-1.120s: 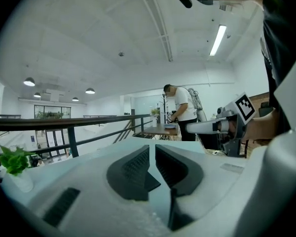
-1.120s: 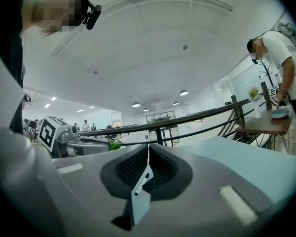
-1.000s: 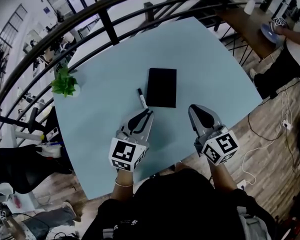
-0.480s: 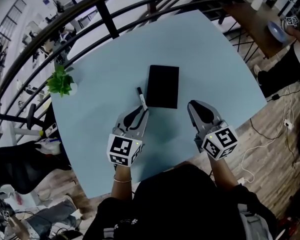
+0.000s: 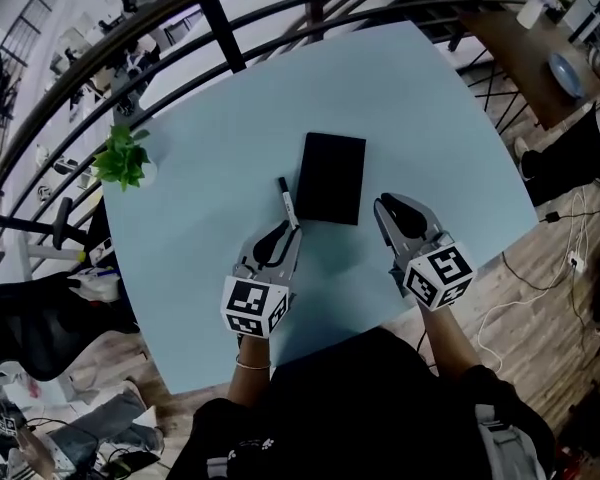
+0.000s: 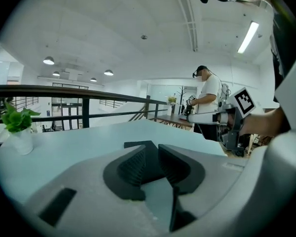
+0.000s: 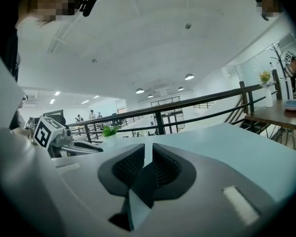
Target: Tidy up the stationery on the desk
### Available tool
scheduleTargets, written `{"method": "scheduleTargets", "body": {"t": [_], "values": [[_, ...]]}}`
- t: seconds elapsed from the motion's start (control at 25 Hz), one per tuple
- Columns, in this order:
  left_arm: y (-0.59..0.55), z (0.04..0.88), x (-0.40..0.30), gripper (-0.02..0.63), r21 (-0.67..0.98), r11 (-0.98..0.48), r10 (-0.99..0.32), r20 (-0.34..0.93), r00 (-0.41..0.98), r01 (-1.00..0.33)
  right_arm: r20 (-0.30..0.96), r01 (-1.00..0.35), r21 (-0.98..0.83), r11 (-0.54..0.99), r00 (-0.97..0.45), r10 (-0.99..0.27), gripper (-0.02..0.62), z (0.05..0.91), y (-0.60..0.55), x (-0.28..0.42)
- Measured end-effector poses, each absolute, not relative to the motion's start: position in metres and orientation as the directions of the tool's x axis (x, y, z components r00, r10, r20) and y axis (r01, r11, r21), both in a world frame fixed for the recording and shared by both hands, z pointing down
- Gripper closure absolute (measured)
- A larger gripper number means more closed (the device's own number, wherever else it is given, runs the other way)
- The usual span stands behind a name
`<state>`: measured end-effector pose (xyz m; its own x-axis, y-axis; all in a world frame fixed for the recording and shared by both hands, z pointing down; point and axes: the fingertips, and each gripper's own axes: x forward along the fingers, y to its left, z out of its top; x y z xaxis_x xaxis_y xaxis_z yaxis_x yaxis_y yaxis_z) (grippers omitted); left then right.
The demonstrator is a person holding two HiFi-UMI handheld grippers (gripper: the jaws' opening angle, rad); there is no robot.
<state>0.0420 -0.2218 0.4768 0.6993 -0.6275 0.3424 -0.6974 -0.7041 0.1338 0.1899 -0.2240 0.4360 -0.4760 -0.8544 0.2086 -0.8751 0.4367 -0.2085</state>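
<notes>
A black notebook (image 5: 332, 178) lies flat in the middle of the light blue table (image 5: 210, 128). A pen (image 5: 287, 201) with a black cap lies just left of it. My left gripper (image 5: 291, 231) hovers right behind the pen's near end, its jaws shut with nothing in them. My right gripper (image 5: 383, 207) sits by the notebook's near right corner, also shut and empty. In the left gripper view, the left gripper (image 6: 155, 149) points at the notebook (image 6: 137, 144). In the right gripper view, only bare table lies beyond the right gripper (image 7: 148, 152).
A small potted plant (image 5: 126, 161) stands at the table's left edge. A black railing (image 5: 220, 23) curves behind the table. Another person (image 6: 207, 100) works at a wooden table (image 5: 525, 43) at the far right. The table's near edge is just behind both grippers.
The right gripper has edged slightly forward beside the notebook's near corner. The left gripper stays behind the pen. Notebook and pen have not moved.
</notes>
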Motion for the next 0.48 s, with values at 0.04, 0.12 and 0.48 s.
{"method": "scheduleTargets", "body": {"t": [0.04, 0.12, 0.48], "values": [[-0.222, 0.480, 0.043, 0.529, 0.147, -0.696, -0.630, 0.345, 0.696, -0.703, 0.214, -0.872, -0.198, 0.448, -0.484, -0.848, 0.555, 0.437, -0.228, 0.190], [-0.220, 0.486, 0.047, 0.528, 0.174, -0.687, -0.625, 0.354, 0.696, -0.706, 0.218, -0.862, -0.178, 0.474, -0.505, -0.835, 0.554, 0.440, -0.238, 0.188], [-0.216, 0.507, 0.060, 0.526, 0.233, -0.603, -0.671, 0.369, 0.643, -0.763, 0.291, -0.796, -0.066, 0.602, -0.592, -0.751, 0.548, 0.466, -0.282, 0.179]]}}
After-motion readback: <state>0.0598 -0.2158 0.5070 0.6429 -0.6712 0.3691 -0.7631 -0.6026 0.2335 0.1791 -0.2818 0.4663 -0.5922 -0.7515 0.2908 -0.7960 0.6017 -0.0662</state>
